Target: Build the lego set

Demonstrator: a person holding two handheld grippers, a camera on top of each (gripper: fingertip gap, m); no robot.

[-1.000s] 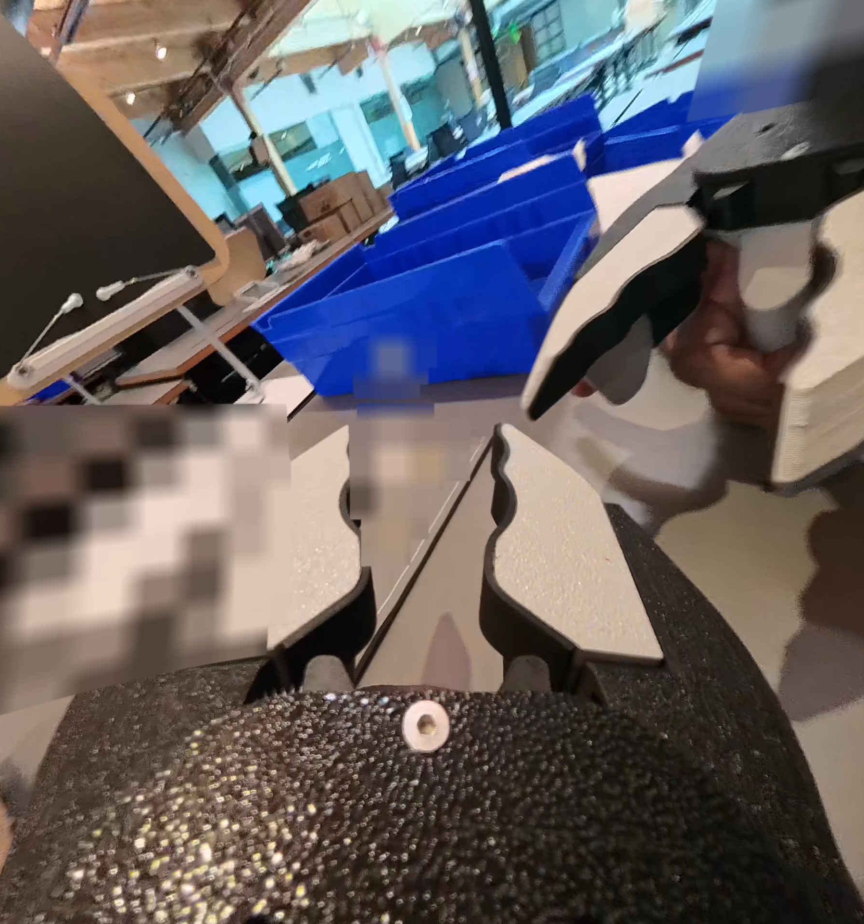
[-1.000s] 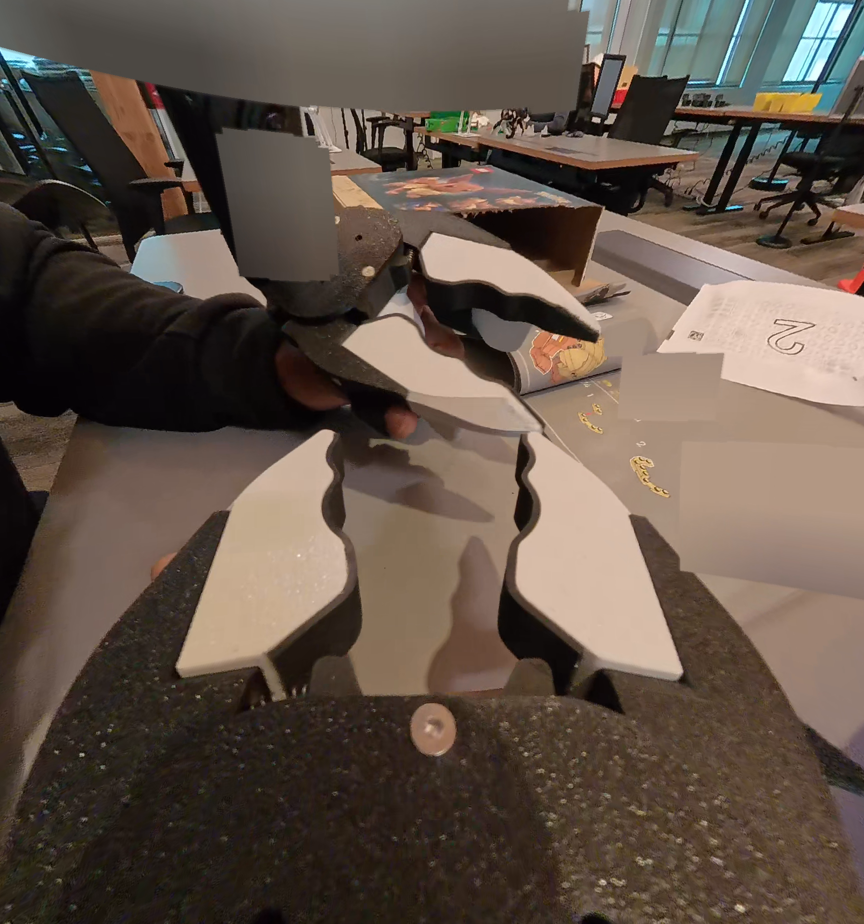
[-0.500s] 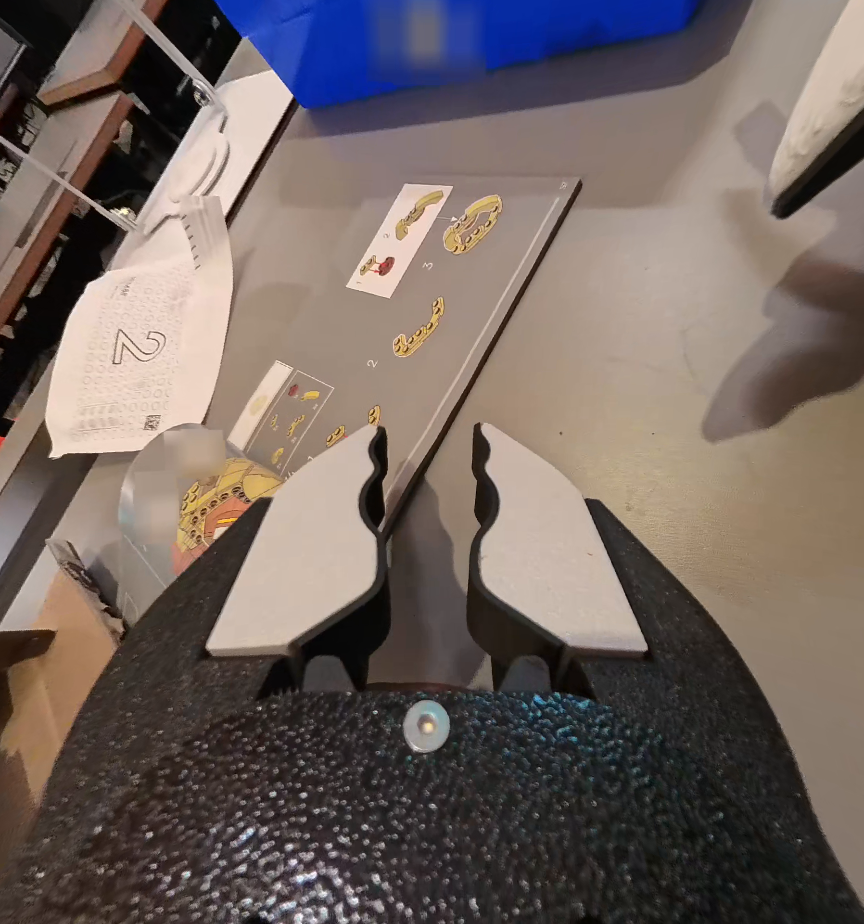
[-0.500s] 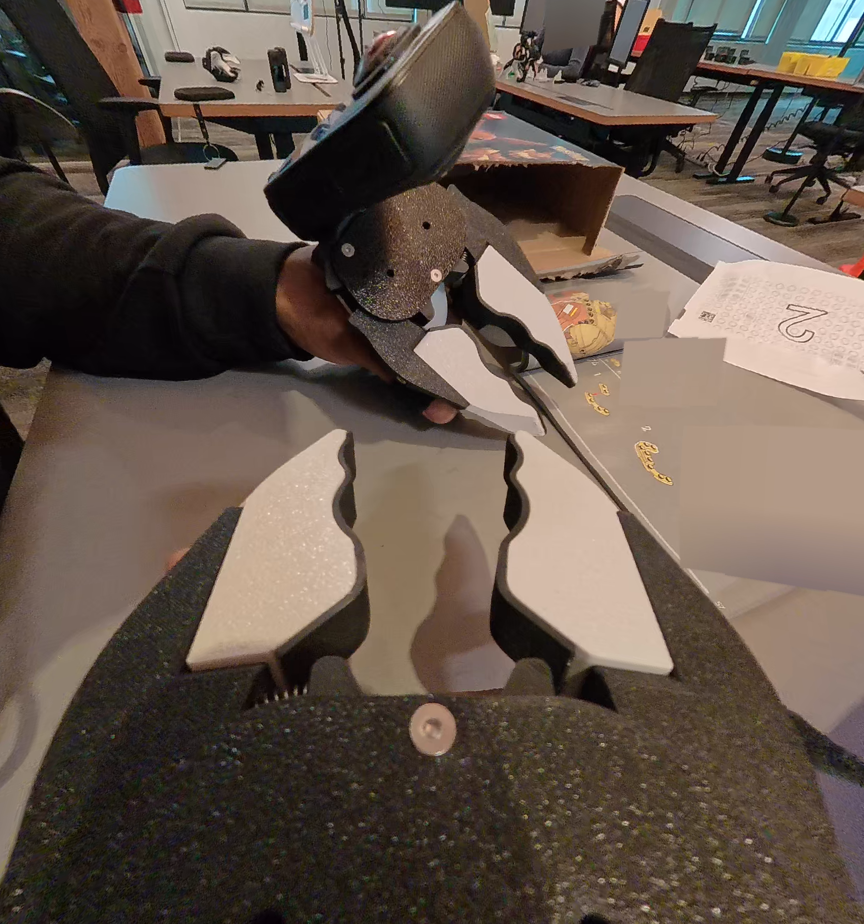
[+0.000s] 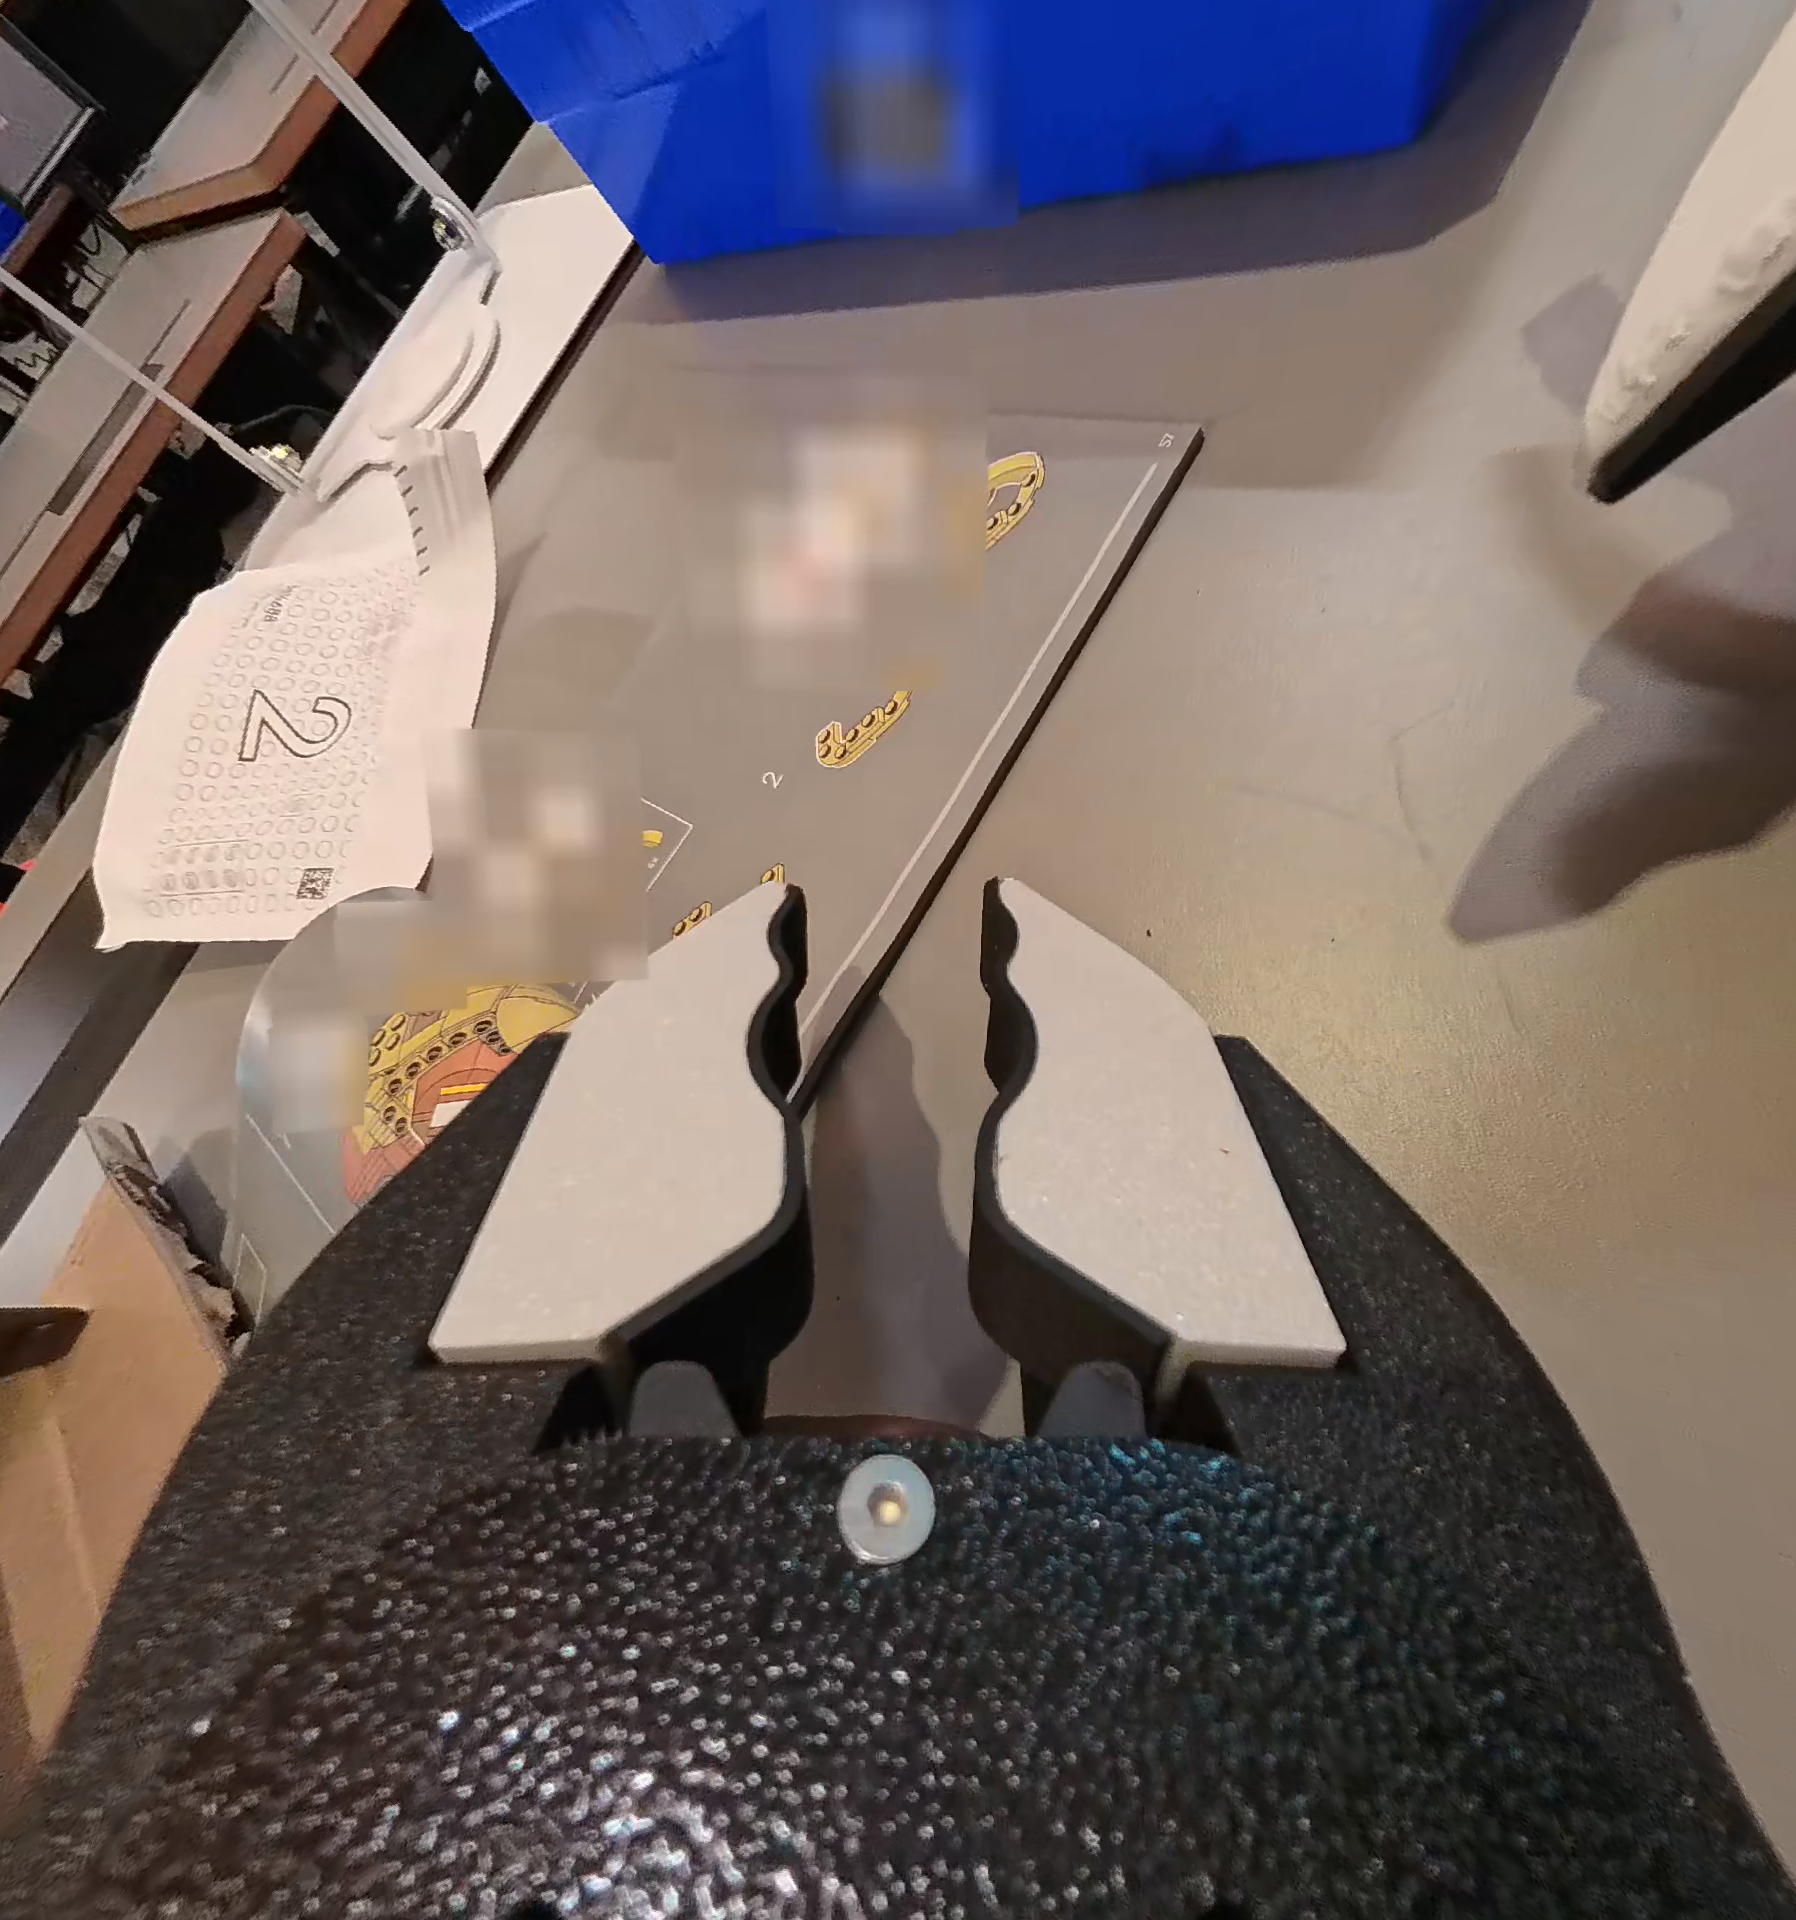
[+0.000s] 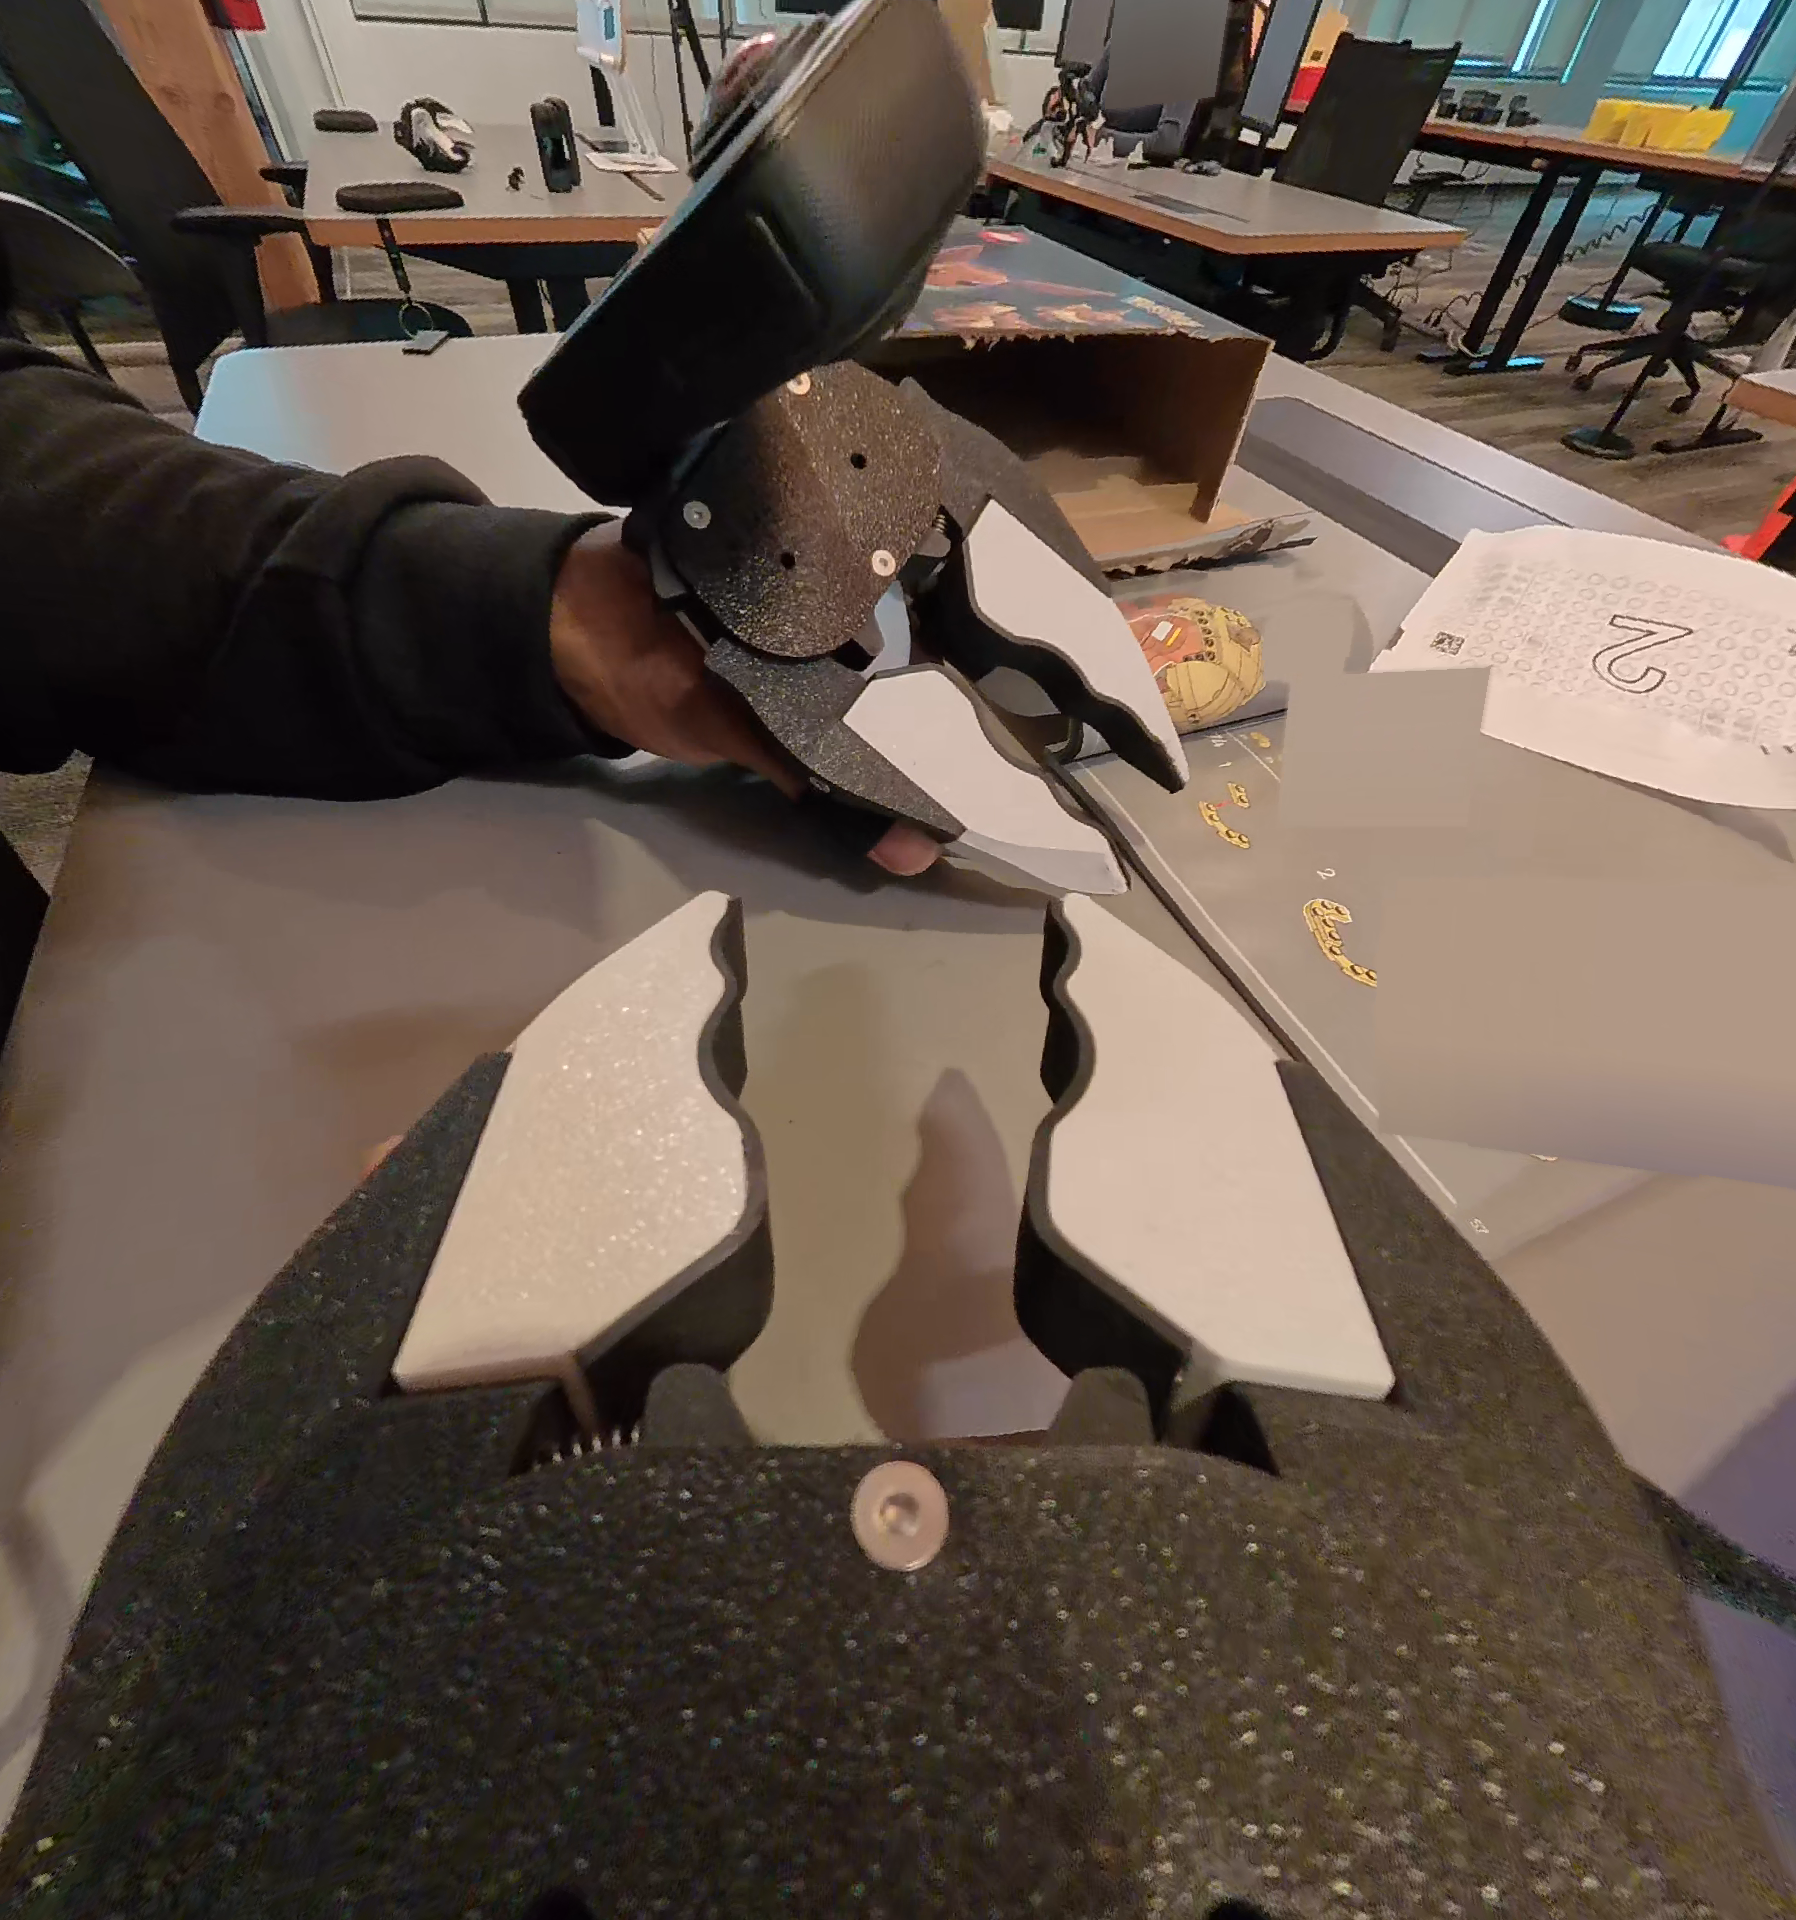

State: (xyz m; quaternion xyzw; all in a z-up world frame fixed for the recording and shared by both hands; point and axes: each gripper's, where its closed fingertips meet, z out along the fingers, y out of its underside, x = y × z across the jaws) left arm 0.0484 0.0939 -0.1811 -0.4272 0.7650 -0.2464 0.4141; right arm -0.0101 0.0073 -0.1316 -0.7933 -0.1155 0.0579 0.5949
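1. Between the fingers of the left hand-held gripper (image 5: 889, 894) runs the near edge of a grey instruction booklet (image 5: 873, 665), which lies flat on the counter (image 5: 1341, 935). The jaws stand narrowly apart and neither pad presses on it.
2. The booklet's long axis runs forward and to the right, away from this gripper.
3. The right hand-held gripper (image 6: 889, 914) stands wider, nothing between its fingers, just beside the same edge.
4. The left one is nearer; from the right wrist view its fingers straddle the edge.
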